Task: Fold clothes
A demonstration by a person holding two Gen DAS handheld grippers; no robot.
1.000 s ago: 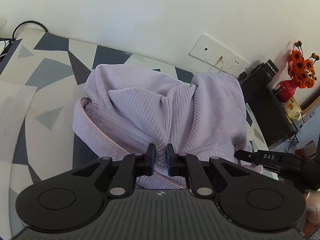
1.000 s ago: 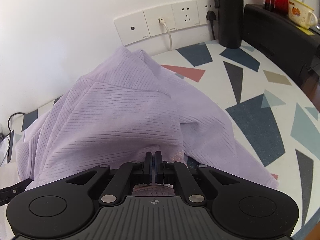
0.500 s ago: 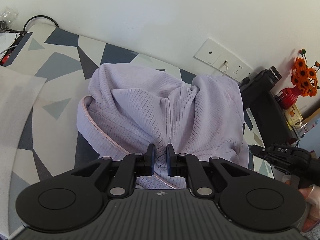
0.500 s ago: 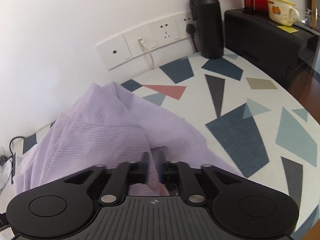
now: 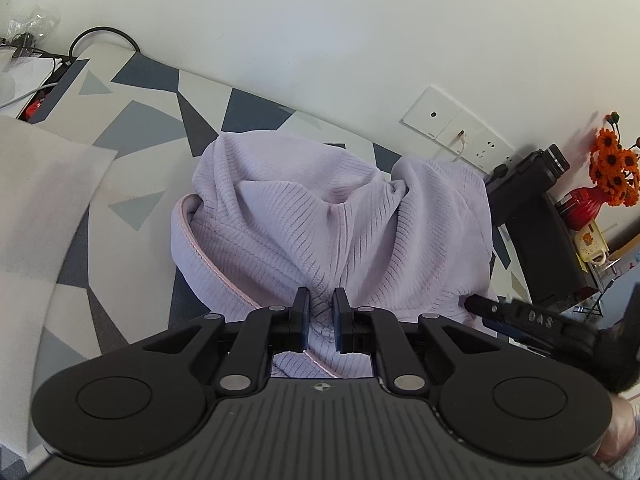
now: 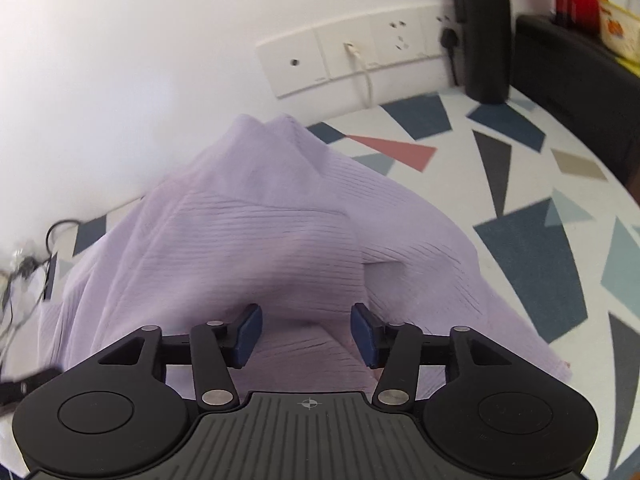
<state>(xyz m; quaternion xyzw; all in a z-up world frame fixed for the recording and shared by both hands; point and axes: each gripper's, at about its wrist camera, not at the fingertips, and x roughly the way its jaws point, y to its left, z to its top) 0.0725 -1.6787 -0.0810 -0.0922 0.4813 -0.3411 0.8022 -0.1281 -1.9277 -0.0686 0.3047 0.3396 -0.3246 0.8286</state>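
Since a second ago the right gripper (image 6: 306, 334) has let go of the lilac knit garment (image 6: 280, 240): its blue pads (image 6: 249, 334), then pinched together on a fold, now stand apart and are opening further, with cloth lying below the gap but neither pad pressing on it. Left gripper (image 5: 321, 325) keeps its narrow pinch on a bunched fold of the garment (image 5: 320, 236) at the lower centre of its frame. That garment lies heaped on the patterned tablecloth (image 6: 520, 184), filling the middle of both views, its far edge near the wall sockets (image 6: 360, 56). At the upper right stand a black bottle (image 6: 486, 36) and a red vase with orange flowers (image 5: 588, 204)
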